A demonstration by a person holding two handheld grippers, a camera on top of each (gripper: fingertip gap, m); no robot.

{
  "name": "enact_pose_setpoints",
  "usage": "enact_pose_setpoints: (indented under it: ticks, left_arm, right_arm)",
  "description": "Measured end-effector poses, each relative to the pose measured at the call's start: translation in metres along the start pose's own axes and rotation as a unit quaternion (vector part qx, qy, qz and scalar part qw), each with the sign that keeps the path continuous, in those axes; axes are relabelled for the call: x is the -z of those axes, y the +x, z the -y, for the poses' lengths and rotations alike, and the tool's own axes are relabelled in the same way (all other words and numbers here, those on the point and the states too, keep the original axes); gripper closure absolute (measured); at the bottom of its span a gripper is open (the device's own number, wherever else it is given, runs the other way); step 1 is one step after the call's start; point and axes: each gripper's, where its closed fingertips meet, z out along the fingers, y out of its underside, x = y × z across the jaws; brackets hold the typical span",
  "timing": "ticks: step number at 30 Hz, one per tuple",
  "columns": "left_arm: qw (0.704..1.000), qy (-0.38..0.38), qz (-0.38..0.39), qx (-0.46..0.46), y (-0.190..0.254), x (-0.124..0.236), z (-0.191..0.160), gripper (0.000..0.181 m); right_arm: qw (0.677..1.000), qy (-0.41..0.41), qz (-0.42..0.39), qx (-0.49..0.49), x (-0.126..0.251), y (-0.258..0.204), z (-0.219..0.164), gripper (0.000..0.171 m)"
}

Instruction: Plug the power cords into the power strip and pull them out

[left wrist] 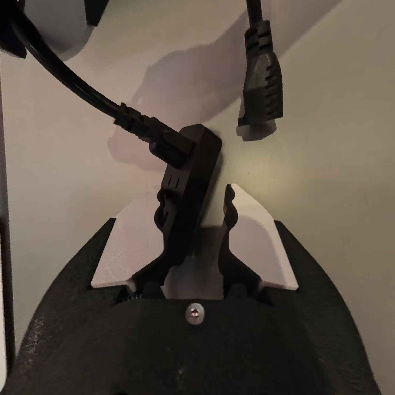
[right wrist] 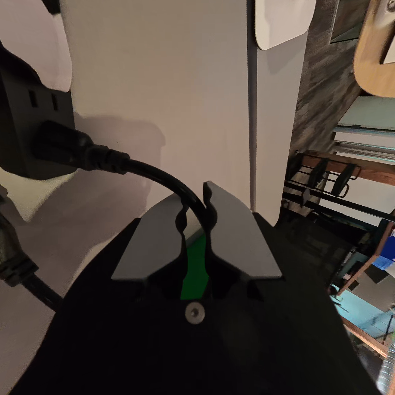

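Observation:
In the left wrist view a black power strip (left wrist: 192,171) stands tilted on its side on the white table (left wrist: 320,192), sockets facing left. My left gripper (left wrist: 195,190) is open astride its near end; the left finger touches it and a gap shows at the right finger. A black plug (left wrist: 168,147) sits in the far socket. A second black plug (left wrist: 261,85) lies loose at the upper right. In the right wrist view the strip (right wrist: 32,128) and the inserted plug (right wrist: 62,145) are at the left. The plug's cord (right wrist: 162,175) runs loosely between the fingers of my open right gripper (right wrist: 193,193).
The loose plug also shows at the lower left of the right wrist view (right wrist: 12,263). The table's right edge (right wrist: 284,171) drops off to a black wire rack (right wrist: 320,183), shelves and a wooden seat (right wrist: 374,64). A white pad (right wrist: 282,21) lies at the far end.

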Motion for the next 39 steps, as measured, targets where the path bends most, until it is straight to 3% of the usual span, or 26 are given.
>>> enact_pose_setpoints:
  ticks: [6,10,16,21,25,28,31,34,37,39]
  left_arm:
    - [0.998,0.032,0.019,0.042,-0.011,-0.007,0.004,0.126]
    - [0.999,-0.004,0.046,0.021,-0.015,-0.004,-0.001,0.127]
    - [0.992,-0.007,0.059,0.113,-0.021,0.013,0.008,0.095]
    - [0.987,-0.009,0.044,0.152,-0.001,0.008,0.021,0.09]
    - [0.99,-0.062,0.078,0.096,0.004,-0.001,0.007,0.092]
    - [0.99,-0.064,0.093,0.086,-0.002,-0.005,0.005,0.094]
    - [0.988,-0.057,0.11,0.09,-0.005,-0.008,0.004,0.093]
    - [0.984,-0.07,0.149,0.063,-0.005,-0.006,-0.005,0.09]
    - [0.981,-0.051,0.167,0.087,-0.005,-0.003,-0.006,0.091]
    - [0.98,-0.03,0.163,0.107,-0.007,-0.003,-0.003,0.092]
  right_arm:
    - [0.996,0.041,0.049,-0.068,-0.003,-0.005,-0.008,0.154]
    - [0.98,-0.005,0.137,-0.143,-0.013,-0.017,-0.031,0.154]
    - [0.925,-0.062,0.266,-0.264,-0.02,-0.059,-0.051,0.157]
    - [0.87,-0.045,0.372,-0.32,-0.003,-0.112,-0.047,0.16]
    - [0.825,0.006,0.455,-0.335,0.015,-0.146,-0.041,0.161]
    - [0.854,0.073,0.399,-0.328,0.011,-0.134,-0.041,0.158]
    - [0.887,0.242,0.286,-0.27,0.017,-0.1,-0.017,0.124]
    - [0.871,0.388,0.246,-0.175,0.036,-0.102,0.02,0.108]
    - [0.89,0.326,0.293,-0.122,0.012,-0.125,0.036,0.107]
    - [0.887,0.313,0.319,-0.118,0.001,-0.131,0.049,0.11]
